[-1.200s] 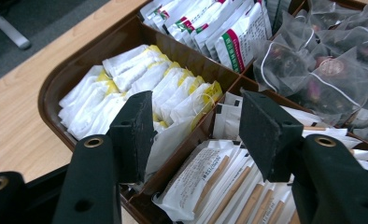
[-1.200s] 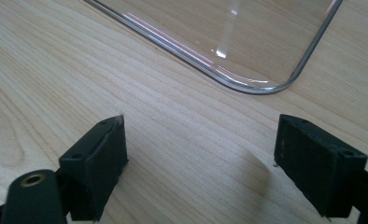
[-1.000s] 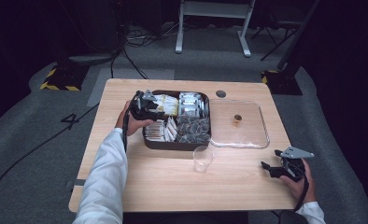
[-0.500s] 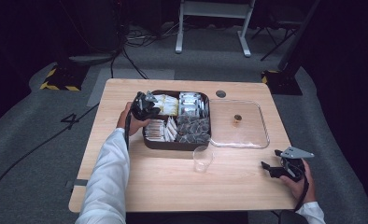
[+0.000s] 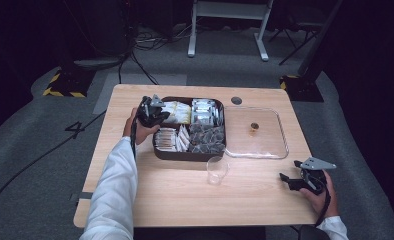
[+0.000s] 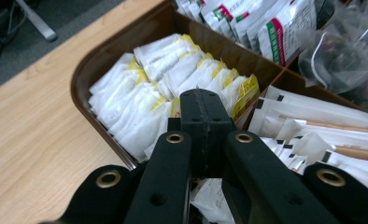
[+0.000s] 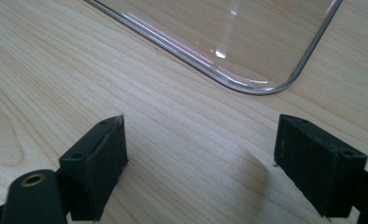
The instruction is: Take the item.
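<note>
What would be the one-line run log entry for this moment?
left gripper: shut, over yellow-white sachets in dark brown compartment tray | right gripper: open above light wooden table, near clear plastic lid

Dark brown divided tray (image 5: 190, 154) on the tabletop (image 5: 150, 200), directly beneath the left tool (image 6: 205, 109). Its rear-left compartment holds upright white-and-yellow sachets (image 6: 149, 88), just ahead of and below the tool tips. White packets with green-and-red print (image 6: 261, 28) fill the compartment beyond; clear bags with dark contents (image 6: 345, 51) and flat white packets (image 6: 322, 126) lie to the tool's right. A clear flat lid (image 7: 229, 37) lies just ahead of the right tool (image 7: 201, 154); a clear cup (image 5: 217, 170) stands between both tools.
</note>
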`<state>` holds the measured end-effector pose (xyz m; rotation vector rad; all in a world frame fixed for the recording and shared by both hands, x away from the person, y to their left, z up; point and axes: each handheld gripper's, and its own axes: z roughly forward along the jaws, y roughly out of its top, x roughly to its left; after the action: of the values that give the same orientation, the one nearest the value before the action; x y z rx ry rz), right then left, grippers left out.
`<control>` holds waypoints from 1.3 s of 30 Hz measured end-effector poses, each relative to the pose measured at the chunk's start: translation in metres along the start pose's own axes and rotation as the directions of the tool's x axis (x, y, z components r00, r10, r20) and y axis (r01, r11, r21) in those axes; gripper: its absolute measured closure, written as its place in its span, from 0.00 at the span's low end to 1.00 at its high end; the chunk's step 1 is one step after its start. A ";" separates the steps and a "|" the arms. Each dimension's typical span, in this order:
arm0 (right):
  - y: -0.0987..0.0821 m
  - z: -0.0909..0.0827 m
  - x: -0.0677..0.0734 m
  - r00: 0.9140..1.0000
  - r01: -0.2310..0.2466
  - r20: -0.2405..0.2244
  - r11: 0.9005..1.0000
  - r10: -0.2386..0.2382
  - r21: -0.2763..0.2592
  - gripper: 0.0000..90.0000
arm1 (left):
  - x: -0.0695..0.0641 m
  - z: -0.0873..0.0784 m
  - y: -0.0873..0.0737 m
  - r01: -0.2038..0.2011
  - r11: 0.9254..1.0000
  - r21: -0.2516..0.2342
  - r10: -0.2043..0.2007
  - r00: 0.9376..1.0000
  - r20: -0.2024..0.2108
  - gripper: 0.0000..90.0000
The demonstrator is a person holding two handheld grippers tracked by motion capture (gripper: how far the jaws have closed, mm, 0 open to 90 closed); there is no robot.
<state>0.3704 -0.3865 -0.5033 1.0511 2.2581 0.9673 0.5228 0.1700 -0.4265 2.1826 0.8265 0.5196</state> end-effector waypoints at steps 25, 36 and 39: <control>0.000 0.000 -0.001 1.000 -0.003 -0.003 1.000 0.003 0.001 0.19 | -0.003 -0.057 0.014 -0.003 0.987 -0.160 0.004 1.000 0.005 1.00; 0.000 0.000 -0.001 1.000 -0.004 -0.003 1.000 0.004 0.002 0.19 | -0.012 -0.073 0.014 0.000 0.978 -0.207 0.008 0.999 0.037 1.00; 0.000 0.000 -0.001 1.000 -0.004 -0.004 1.000 0.004 0.002 0.19 | -0.018 -0.077 0.014 -0.002 0.974 -0.227 0.014 0.999 0.051 1.00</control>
<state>0.3710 -0.3869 -0.5034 1.0554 2.2610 0.9699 0.4707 0.1886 -0.3678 1.9824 0.6942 0.5311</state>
